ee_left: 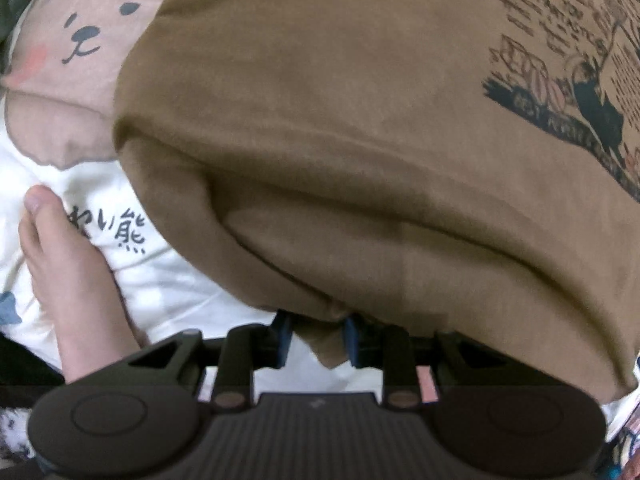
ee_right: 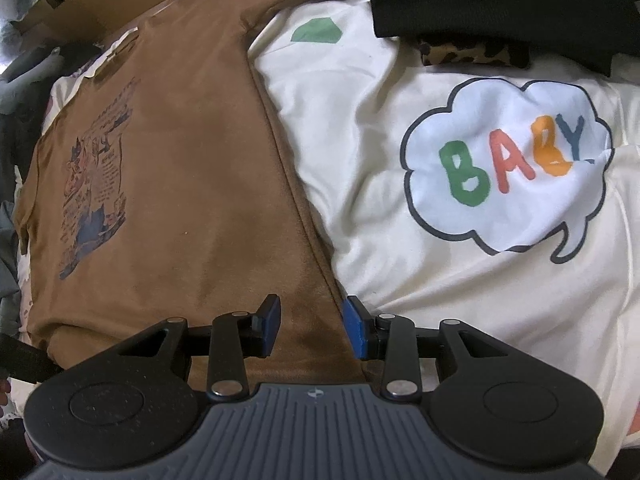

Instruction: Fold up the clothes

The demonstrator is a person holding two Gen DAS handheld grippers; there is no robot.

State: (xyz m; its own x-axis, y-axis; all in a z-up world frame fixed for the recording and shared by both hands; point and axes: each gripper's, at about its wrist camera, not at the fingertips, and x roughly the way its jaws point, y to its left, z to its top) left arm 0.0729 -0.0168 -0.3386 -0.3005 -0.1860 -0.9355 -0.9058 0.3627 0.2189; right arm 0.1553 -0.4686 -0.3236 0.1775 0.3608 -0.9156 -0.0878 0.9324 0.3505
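Brown tee (ee_right: 168,184) lies flat on cream bedding (ee_right: 400,240), print up. Left tongs (ee_left: 316,340) pinched shut on its hem, fabric bunched betw. pads and lifted ahead of them. Right tongs (ee_right: 312,328) open, astride the side-seam corner, gripping nothing. Step in hand (judged): starting a fold. Next: right tongs close on corner, then both carry hem fwd.

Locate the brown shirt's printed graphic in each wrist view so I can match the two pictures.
Left wrist: the graphic sits at the upper right edge, on the brown shirt that the left gripper pinches.
Right wrist: the graphic sits left of centre, with the open right gripper over the shirt's lower edge.
Shared landmark: the cream printed bedding under the shirt.
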